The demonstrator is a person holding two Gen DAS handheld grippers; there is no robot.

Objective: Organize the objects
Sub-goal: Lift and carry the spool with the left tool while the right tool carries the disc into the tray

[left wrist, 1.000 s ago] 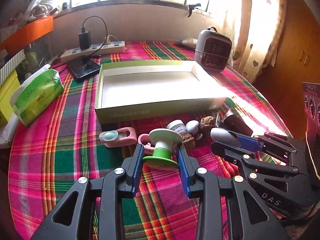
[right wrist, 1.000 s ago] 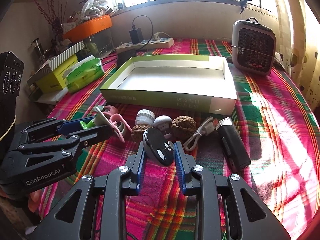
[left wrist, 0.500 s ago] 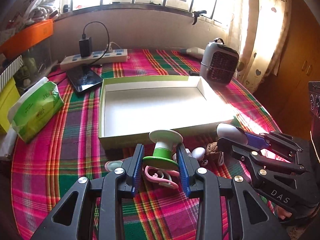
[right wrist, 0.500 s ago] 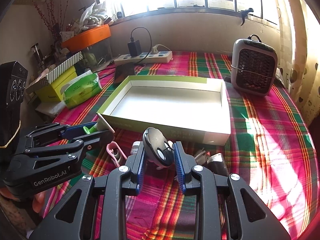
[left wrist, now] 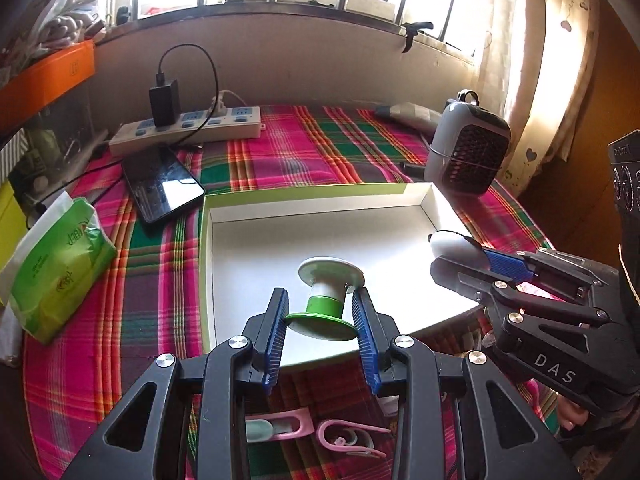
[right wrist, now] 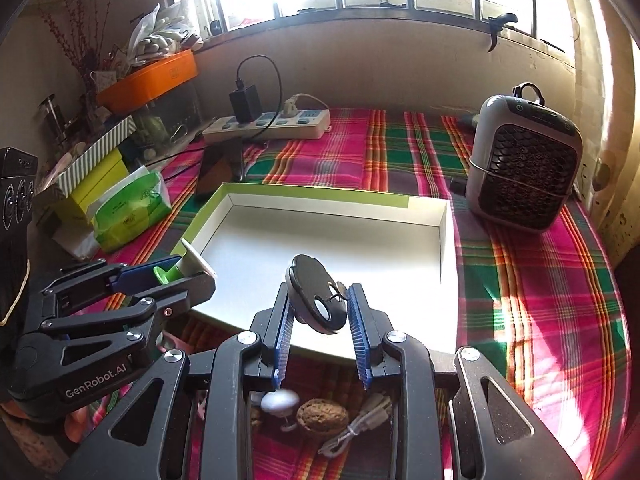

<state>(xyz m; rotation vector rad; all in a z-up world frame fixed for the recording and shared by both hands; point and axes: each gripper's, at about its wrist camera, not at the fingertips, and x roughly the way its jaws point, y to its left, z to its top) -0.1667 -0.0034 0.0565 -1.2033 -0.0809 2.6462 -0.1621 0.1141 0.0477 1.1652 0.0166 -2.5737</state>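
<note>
Plaid tablecloth (left wrist: 160, 280); both loaded grippers above near edge of box (right wrist: 320, 196).

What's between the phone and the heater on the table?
The open white tray with the green rim, plus bare plaid cloth behind it. The left wrist view shows the phone left of the tray, the heater right.

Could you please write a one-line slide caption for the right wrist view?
Right gripper holds a black oval gadget over the empty white tray.

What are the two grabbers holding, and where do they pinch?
The left gripper pinches a green-and-white spool by its green flange. The right gripper pinches a black oval gadget by its sides.
</note>
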